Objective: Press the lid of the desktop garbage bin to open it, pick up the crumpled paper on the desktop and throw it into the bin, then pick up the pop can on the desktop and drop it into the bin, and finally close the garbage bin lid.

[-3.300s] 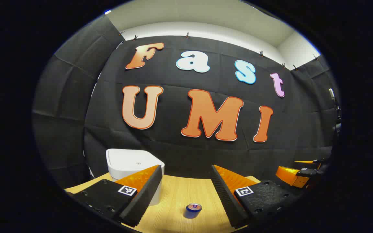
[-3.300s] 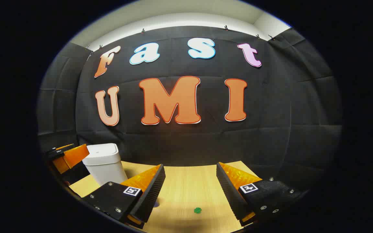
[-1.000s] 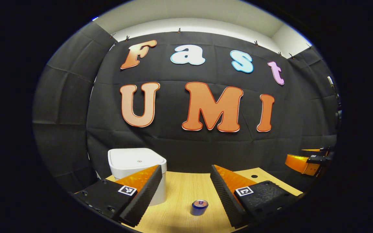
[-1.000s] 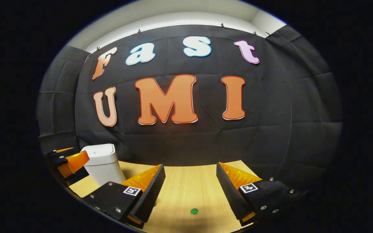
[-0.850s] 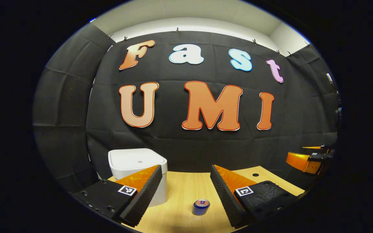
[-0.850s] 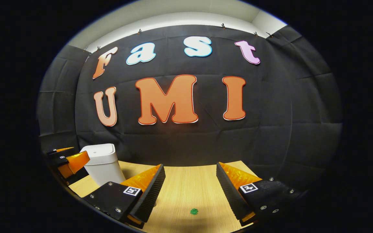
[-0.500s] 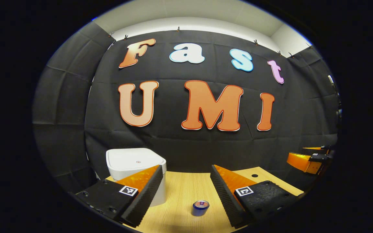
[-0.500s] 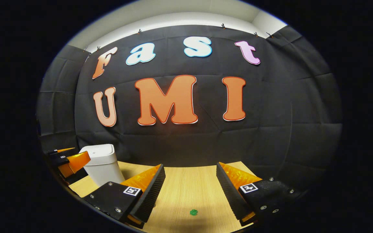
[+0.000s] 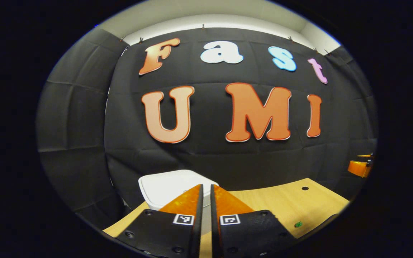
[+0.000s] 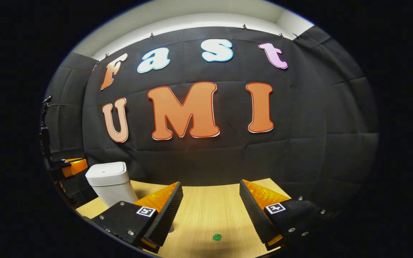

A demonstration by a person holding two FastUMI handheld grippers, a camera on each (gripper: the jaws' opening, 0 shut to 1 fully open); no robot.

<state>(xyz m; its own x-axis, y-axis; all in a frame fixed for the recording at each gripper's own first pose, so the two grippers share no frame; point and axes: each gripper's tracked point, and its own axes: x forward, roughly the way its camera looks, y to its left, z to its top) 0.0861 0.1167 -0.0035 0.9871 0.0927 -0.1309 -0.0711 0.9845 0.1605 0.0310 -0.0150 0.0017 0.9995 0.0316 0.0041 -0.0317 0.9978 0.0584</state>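
Left hand-held gripper [image 9: 206, 206], fingers nearly together and empty, points at the closed white plastic bin [image 9: 167, 186] lying dead ahead at twelve o'clock, nothing between them. Right hand-held gripper [image 10: 210, 204] hangs open and empty over the wooden tabletop [image 10: 210, 200], bin at ten o'clock, small green crumpled paper [image 10: 216, 237] at six.

We see black cloth [image 10: 299, 143] hung as the booth's back wall, creased into broad panels and pinned along its top edge by small clips [image 10: 244, 27]. More black cloth [image 9: 74, 118] closes the left side. Above the cloth runs a pale wall [image 10: 192, 18] lit from overhead, meeting a side wall at a corner [image 9: 321, 37]. Below, a light wood-grain worktop [image 10: 206, 208] reaches the cloth, with a small dark round hole [image 9: 304, 188] near its far right edge.
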